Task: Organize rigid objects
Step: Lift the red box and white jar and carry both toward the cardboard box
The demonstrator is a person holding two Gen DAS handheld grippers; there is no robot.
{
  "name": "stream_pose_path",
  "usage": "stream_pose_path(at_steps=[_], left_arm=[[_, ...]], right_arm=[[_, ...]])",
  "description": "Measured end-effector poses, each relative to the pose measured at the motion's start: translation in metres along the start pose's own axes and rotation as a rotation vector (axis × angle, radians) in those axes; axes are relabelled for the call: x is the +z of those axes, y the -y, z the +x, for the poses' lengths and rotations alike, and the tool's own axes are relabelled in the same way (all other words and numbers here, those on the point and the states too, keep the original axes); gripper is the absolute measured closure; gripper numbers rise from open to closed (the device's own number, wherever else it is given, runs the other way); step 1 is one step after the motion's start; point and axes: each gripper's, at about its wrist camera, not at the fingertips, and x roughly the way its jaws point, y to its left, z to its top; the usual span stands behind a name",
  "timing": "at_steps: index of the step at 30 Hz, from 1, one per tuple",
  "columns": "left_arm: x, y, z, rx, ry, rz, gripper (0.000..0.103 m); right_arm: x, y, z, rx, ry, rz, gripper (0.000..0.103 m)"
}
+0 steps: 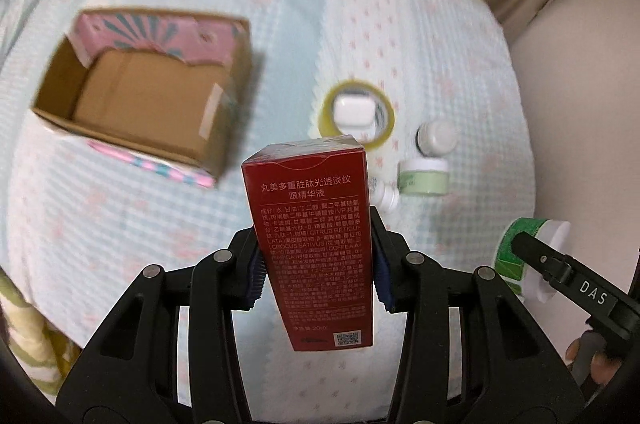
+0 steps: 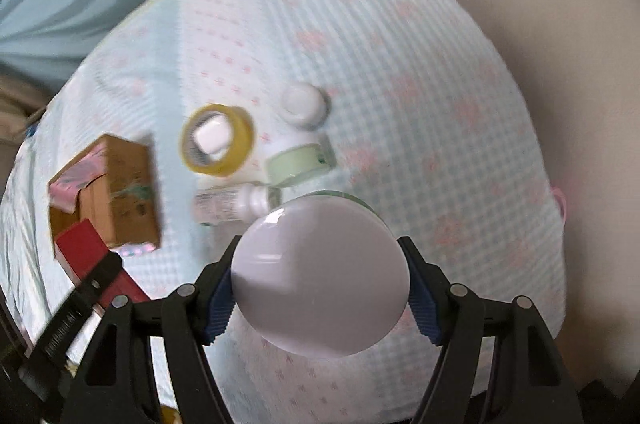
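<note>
My left gripper [image 1: 318,276] is shut on a tall red carton [image 1: 312,224] with white print, held upright above the bed. The carton [image 2: 76,244] and that gripper also show at the left edge of the right wrist view. My right gripper [image 2: 320,288] is shut on a round white-capped jar [image 2: 320,264] with a green label. The same jar [image 1: 516,248] appears at the right in the left wrist view. An open cardboard box [image 1: 52,76] with pink flaps lies on the bedcover to the left, with nothing inside.
A yellow tape roll [image 1: 384,132] rings a small white case [image 1: 354,112]. Beside it stand a white bottle [image 1: 436,138] and a pale green jar [image 1: 424,176], and a small bottle [image 1: 386,198] lies flat. Curtains hang behind; a wall runs along the right.
</note>
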Motion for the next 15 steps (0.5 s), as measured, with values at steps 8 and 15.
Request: stream_pose_path(at_steps=[8, 15], left_arm=[[0.044, -0.054, -0.086, -0.017, 0.108, 0.024, 0.066], [0.088, -0.124, -0.128, -0.02, 0.154, 0.084, 0.066]], right_arm=[[0.006, -0.057, -0.064, 0.044, 0.108, -0.153, 0.035], [0.0, -0.139, -0.096, 0.091, 0.184, -0.2, 0.035]])
